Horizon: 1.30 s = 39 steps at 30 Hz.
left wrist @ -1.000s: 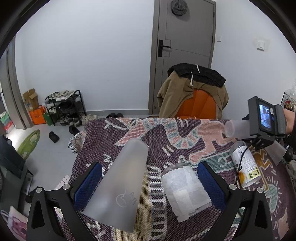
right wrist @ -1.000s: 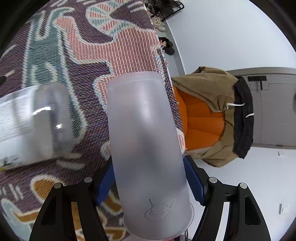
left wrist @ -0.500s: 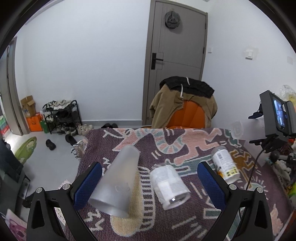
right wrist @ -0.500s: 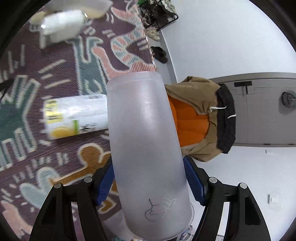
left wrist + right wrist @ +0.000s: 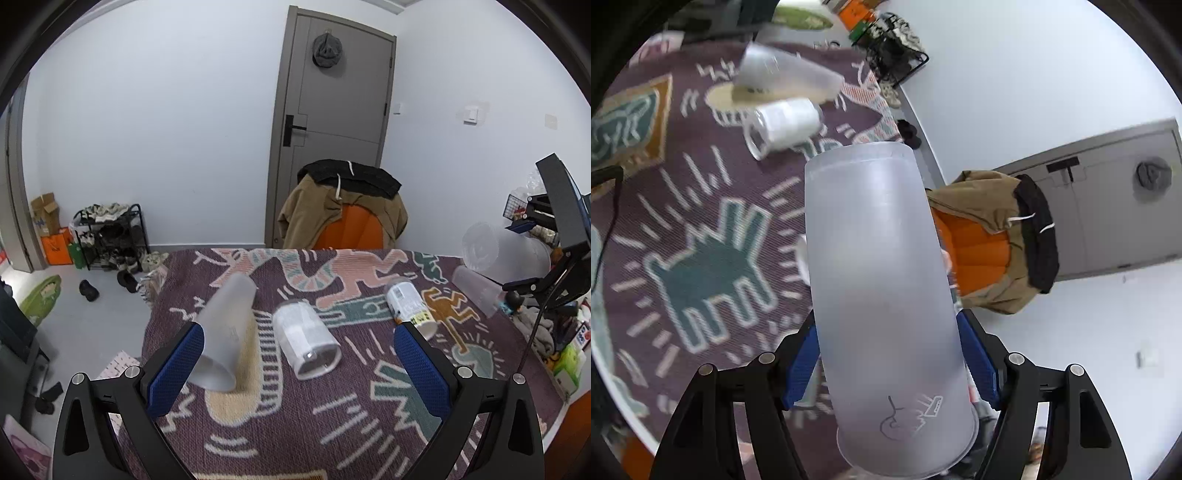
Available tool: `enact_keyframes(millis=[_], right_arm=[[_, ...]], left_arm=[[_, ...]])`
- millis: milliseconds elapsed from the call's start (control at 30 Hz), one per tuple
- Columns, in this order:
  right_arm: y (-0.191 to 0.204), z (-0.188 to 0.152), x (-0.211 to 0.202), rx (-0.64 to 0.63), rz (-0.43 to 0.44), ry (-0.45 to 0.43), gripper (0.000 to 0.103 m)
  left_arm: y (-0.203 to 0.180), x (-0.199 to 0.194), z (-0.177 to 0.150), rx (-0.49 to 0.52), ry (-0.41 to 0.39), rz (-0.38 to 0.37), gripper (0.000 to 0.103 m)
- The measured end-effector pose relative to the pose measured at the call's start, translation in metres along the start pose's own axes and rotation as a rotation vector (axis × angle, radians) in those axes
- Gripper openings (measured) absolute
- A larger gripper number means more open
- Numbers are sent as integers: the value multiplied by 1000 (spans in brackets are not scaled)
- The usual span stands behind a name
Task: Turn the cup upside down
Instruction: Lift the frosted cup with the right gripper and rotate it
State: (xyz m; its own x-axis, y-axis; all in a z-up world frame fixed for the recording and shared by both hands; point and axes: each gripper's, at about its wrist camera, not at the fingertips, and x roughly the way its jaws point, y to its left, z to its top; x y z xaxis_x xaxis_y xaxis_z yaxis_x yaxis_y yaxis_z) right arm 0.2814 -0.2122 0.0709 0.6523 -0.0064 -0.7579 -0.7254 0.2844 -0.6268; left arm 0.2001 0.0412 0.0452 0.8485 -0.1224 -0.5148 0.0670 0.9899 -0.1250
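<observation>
My right gripper (image 5: 890,362) is shut on a tall frosted plastic cup (image 5: 882,295) and holds it in the air above the patterned cloth, base pointing away from the camera. The same cup shows at the right of the left wrist view (image 5: 502,253), lying sideways in the air. My left gripper (image 5: 295,358) is open and empty above the table. Another frosted cup (image 5: 227,332) lies on its side by its left finger. A clear cup with white paper inside (image 5: 306,339) lies between the fingers, farther off.
A labelled cup (image 5: 408,308) and another frosted cup (image 5: 476,290) lie on the cloth (image 5: 332,406) at the right. A chair with a brown jacket (image 5: 343,210) stands behind the table. Clutter sits at the table's right edge.
My left gripper has pulled back and up, away from the lying cups. My right gripper has lifted and turned with the frosted cup in it.
</observation>
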Motion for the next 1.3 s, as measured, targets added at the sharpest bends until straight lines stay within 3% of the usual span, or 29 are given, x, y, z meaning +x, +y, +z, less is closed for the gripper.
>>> enact_keyframes(millis=[233, 367, 467, 700, 900, 1133, 1300], right_arm=[[25, -8, -30, 57, 38, -41, 72], [46, -10, -33, 78, -52, 7, 72], [59, -15, -33, 136, -55, 38, 72], [91, -23, -35, 273, 56, 66, 72], [116, -16, -27, 372, 240, 65, 72], [136, -1, -17, 445, 393, 45, 72], [146, 2, 5, 547, 500, 85, 72]], left_arm=[[1, -20, -16, -36, -18, -30, 103], [2, -28, -26, -47, -21, -36, 103], [2, -32, -34, -64, -19, -47, 103], [10, -33, -53, -93, 13, -54, 103], [25, -26, -70, -142, 59, -43, 103], [40, -23, -85, -178, 96, -20, 103], [54, -21, -97, -210, 117, 1, 103]])
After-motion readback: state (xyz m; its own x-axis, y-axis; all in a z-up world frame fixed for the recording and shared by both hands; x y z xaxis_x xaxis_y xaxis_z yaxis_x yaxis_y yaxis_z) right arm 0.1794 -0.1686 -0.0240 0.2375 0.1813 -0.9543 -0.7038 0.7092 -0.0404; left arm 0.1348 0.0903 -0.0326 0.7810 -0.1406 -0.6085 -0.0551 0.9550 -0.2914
